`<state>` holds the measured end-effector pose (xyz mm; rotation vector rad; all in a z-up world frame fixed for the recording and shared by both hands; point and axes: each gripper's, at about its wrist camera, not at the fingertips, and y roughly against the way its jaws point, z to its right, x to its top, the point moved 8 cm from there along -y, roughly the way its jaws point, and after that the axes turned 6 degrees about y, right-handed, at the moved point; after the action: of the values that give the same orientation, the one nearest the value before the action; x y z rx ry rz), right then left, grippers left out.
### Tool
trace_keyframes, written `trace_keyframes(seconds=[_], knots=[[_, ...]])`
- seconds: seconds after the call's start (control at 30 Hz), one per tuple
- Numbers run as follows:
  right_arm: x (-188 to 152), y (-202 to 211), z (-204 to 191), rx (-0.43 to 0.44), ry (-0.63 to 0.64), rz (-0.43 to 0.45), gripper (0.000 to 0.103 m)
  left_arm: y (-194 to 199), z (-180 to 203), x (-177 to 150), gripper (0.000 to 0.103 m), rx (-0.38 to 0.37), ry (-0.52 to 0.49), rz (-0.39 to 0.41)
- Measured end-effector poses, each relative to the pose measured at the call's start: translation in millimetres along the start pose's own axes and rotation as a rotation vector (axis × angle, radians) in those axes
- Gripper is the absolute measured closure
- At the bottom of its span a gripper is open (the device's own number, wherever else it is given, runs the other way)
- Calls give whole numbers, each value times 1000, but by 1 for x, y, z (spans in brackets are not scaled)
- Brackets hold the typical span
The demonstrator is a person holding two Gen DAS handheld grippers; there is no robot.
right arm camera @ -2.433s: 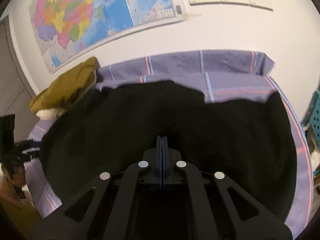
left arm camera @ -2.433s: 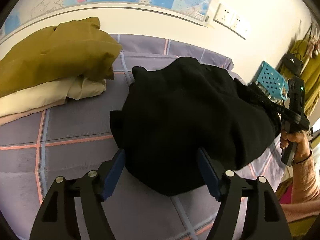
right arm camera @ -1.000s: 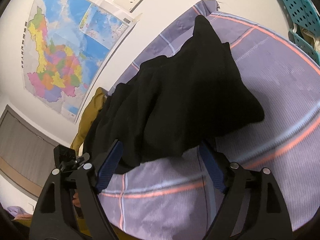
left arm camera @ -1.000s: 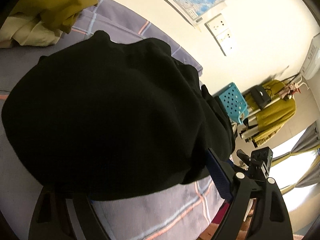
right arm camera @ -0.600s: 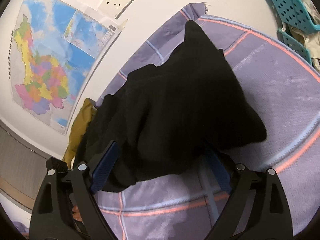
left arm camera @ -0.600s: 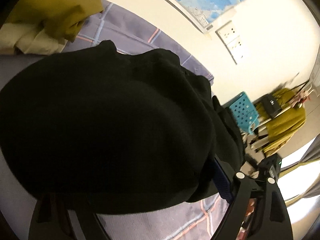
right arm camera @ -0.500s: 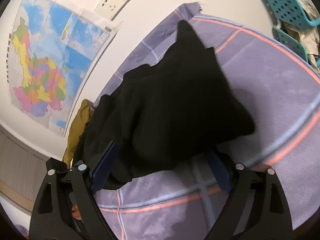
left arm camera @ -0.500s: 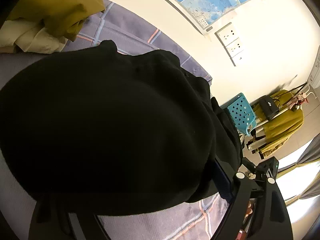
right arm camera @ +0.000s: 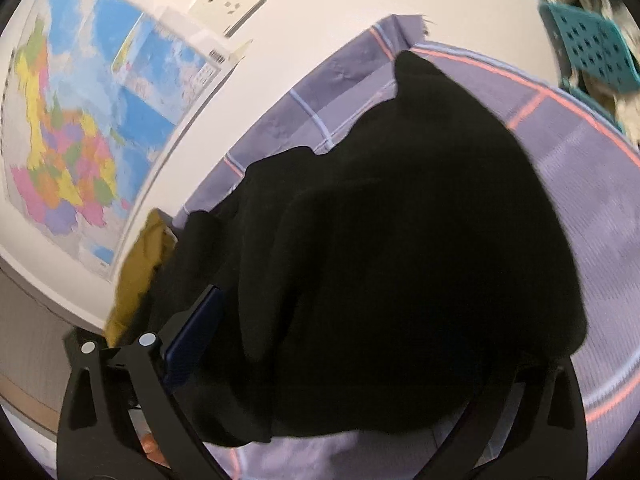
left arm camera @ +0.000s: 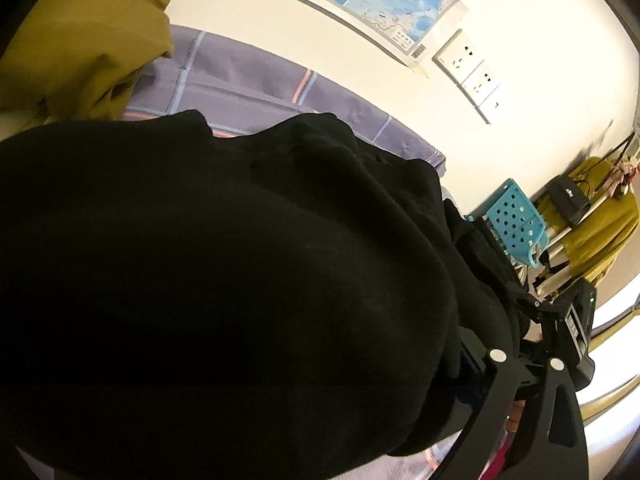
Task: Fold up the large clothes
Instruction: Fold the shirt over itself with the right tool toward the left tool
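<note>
A black garment (left arm camera: 240, 280) lies bunched in a thick bundle on the purple checked bedsheet (right arm camera: 580, 168). My left gripper (left arm camera: 280, 360) straddles one end of it, jaws opening wide; only its right blue pad (left arm camera: 466, 360) shows beside the cloth, the other finger is hidden under it. My right gripper (right arm camera: 352, 360) straddles the opposite end of the black garment (right arm camera: 400, 240), jaws opening too. Its left blue pad (right arm camera: 192, 344) stands bare beside the cloth, and its right finger is covered. In the left wrist view the right gripper's body (left arm camera: 572, 320) shows past the bundle.
A mustard garment (left arm camera: 80, 48) lies on a cream pile at the far left of the bed. The wall with a map (right arm camera: 80, 120) and sockets runs close behind. A teal basket (left arm camera: 516, 224) and a rack with mustard clothing (left arm camera: 600, 232) stand off the bed's right end.
The right gripper, earlier shut on the spread garment, has let go. Both grippers have pushed in closer around the now bunched bundle, with their jaws spread wider.
</note>
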<state>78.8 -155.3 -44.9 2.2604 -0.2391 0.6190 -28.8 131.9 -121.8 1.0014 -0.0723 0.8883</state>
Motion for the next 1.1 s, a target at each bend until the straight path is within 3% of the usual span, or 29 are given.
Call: trace_keyframes(seconds=[0.07, 0.2, 0.3, 0.57, 0.7, 0.9, 1.03, 1.1], knots=[[2, -5, -2, 2, 25, 0, 5, 0, -1, 1, 7, 1, 12, -1], [5, -11, -1, 25, 24, -16, 26, 1, -3, 2, 10, 16, 18, -11], [4, -9, 1, 48, 27, -29, 30, 1, -2, 1, 13, 45, -1, -20], [4, -13, -6, 62, 64, -48, 20, 1, -3, 2, 13, 49, -1, -26], [6, -15, -8, 57, 71, -43, 19, -3, 0, 0, 7, 31, -36, -46], [5, -14, -8, 61, 77, -43, 19, -4, -4, 9, 8, -12, 42, -47], [4, -14, -8, 67, 79, -43, 19, -7, -6, 13, 22, 22, 20, -32], [4, -15, -9, 70, 82, -47, 19, -8, -8, 14, 36, 49, 6, -32]])
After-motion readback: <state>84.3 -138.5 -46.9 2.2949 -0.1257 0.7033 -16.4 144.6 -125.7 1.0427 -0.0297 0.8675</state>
